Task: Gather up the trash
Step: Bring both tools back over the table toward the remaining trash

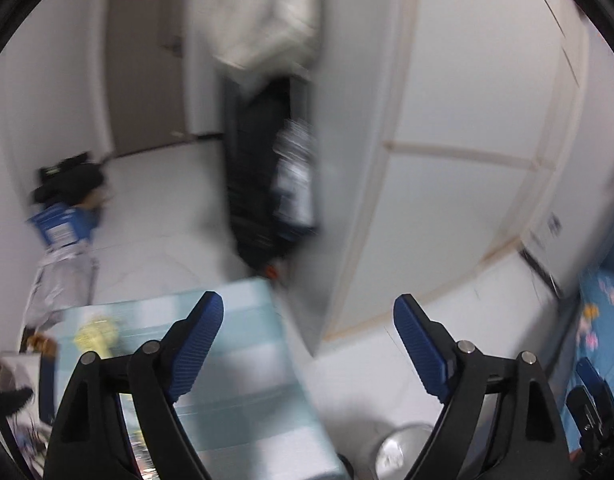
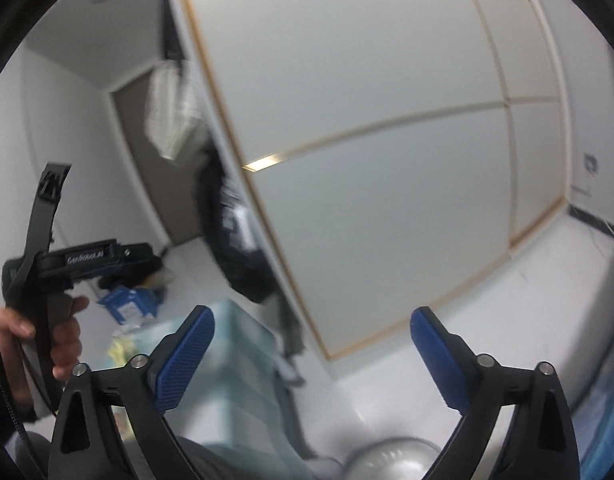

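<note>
My left gripper [image 1: 308, 312] is open and empty, held in the air above a light blue table [image 1: 243, 380]. My right gripper [image 2: 312, 326] is open and empty too, pointing at the white wardrobe doors [image 2: 387, 160]. A round grey bin [image 1: 399, 446] shows blurred at the bottom between the left fingers; it also shows in the right wrist view [image 2: 387, 458]. A yellow item [image 1: 97, 336] lies on the table, too blurred to identify. The left gripper's body [image 2: 79, 264], held in a hand, is seen in the right wrist view.
A blue box [image 1: 63, 228] and dark things [image 1: 67, 180] lie on the floor by the left wall. Dark clothes [image 1: 267, 184] and a white bag [image 1: 267, 12] hang beside a brown door [image 1: 143, 64]. A blue patterned bedspread [image 1: 603, 328] is at the right.
</note>
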Demonstrator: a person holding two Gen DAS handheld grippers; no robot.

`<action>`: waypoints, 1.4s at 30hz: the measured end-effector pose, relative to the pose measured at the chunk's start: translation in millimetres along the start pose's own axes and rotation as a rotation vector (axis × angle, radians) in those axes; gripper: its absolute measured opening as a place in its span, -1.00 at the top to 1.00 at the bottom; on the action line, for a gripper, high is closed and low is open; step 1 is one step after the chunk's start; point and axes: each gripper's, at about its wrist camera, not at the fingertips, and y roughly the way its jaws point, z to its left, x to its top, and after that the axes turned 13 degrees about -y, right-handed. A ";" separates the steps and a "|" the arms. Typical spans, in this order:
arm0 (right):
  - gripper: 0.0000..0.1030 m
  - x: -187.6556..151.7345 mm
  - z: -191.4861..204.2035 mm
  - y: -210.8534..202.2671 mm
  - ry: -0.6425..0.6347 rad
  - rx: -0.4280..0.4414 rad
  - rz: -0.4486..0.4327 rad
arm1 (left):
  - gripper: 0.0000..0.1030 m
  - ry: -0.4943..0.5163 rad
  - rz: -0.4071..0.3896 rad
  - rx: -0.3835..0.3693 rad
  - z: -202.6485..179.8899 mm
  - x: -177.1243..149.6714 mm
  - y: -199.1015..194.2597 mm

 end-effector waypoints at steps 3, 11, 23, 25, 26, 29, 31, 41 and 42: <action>-1.00 15.5 38.1 1.8 -0.046 0.047 -0.047 | -0.90 -0.075 -0.081 0.066 38.2 9.8 -25.6; -1.00 38.1 140.7 15.0 -0.102 0.246 -0.116 | -0.94 -0.230 -0.203 0.220 122.0 7.2 -58.9; -1.00 18.1 280.7 44.2 -0.279 0.522 -0.098 | -0.97 -0.408 -0.209 0.324 250.4 -33.7 -79.5; -1.00 9.5 295.7 55.8 -0.302 0.549 -0.071 | -0.97 -0.438 -0.179 0.326 271.1 -42.9 -73.0; -1.00 5.0 302.4 60.2 -0.314 0.554 -0.053 | -0.97 -0.454 -0.161 0.319 281.0 -47.2 -68.7; -1.00 -11.8 329.0 80.5 -0.360 0.609 0.040 | -0.97 -0.513 -0.106 0.292 303.7 -55.7 -60.1; -1.00 -22.8 343.9 88.5 -0.394 0.624 0.086 | -0.97 -0.550 -0.077 0.272 315.8 -57.0 -55.3; -1.00 -107.7 433.6 128.1 -0.632 0.714 0.354 | -0.97 -0.669 -0.087 0.236 364.5 -55.8 -74.3; -1.00 -113.1 438.8 130.2 -0.652 0.719 0.366 | -0.97 -0.667 -0.085 0.255 366.4 -55.7 -75.2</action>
